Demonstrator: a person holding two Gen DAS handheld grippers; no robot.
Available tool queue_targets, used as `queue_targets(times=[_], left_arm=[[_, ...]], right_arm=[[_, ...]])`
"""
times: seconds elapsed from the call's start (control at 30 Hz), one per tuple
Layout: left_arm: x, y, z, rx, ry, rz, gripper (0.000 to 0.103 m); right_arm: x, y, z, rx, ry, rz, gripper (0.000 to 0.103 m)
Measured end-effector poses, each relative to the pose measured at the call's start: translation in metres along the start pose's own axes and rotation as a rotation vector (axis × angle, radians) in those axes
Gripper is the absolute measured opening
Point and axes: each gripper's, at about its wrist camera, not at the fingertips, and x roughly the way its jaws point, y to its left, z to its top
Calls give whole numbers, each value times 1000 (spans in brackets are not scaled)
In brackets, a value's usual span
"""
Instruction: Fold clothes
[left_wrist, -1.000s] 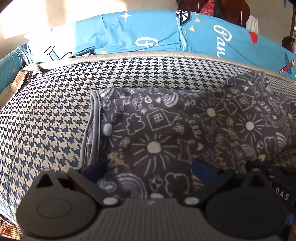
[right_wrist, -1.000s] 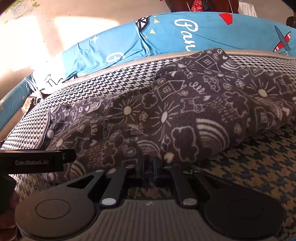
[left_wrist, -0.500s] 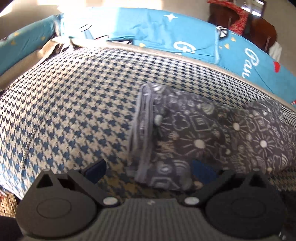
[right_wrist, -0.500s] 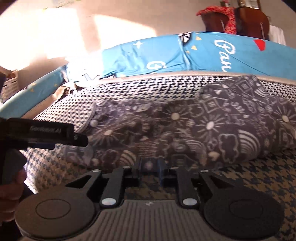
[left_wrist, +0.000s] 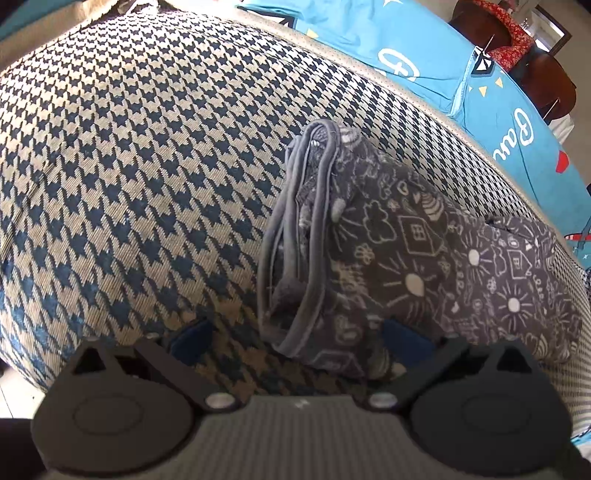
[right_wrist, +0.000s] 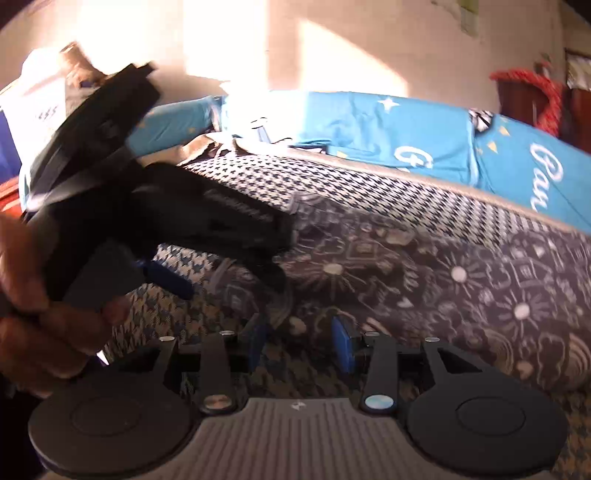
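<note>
Folded garment (left_wrist: 424, 266) on the houndstooth bed (left_wrist: 129, 166)
Left gripper (left_wrist: 295, 332) stood released astride its piped edge; right gripper (right_wrist: 299, 338) was opening, unclenched; bare mattress lay leftward.

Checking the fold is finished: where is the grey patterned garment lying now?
The grey patterned garment lies folded on the houndstooth cushion, right of centre in the left wrist view, its piped edge facing left. The blue printed cloth lies behind it.
</note>
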Motion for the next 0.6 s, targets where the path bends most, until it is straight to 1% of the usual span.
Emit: queue_targets(times=[0.1, 0.23, 0.3, 0.37, 0.47, 0.6], left_arm=[[2, -2, 5, 10, 20, -12, 103], [7, -6, 11, 23, 50, -16, 103], [9, -6, 13, 33, 60, -18, 103], [10, -7, 16, 38, 65, -18, 103], [13, -2, 24, 16, 88, -41, 103], [15, 0, 35, 7, 111, -58, 103]], right_arm=[[8, 11, 2, -80, 0, 0, 41], [19, 21, 6, -146, 3, 24, 41], [23, 27, 8, -191, -10, 22, 46], [27, 33, 9, -234, -23, 20, 48], [34, 37, 10, -283, -26, 13, 52], [47, 37, 10, -315, -4, 29, 53]])
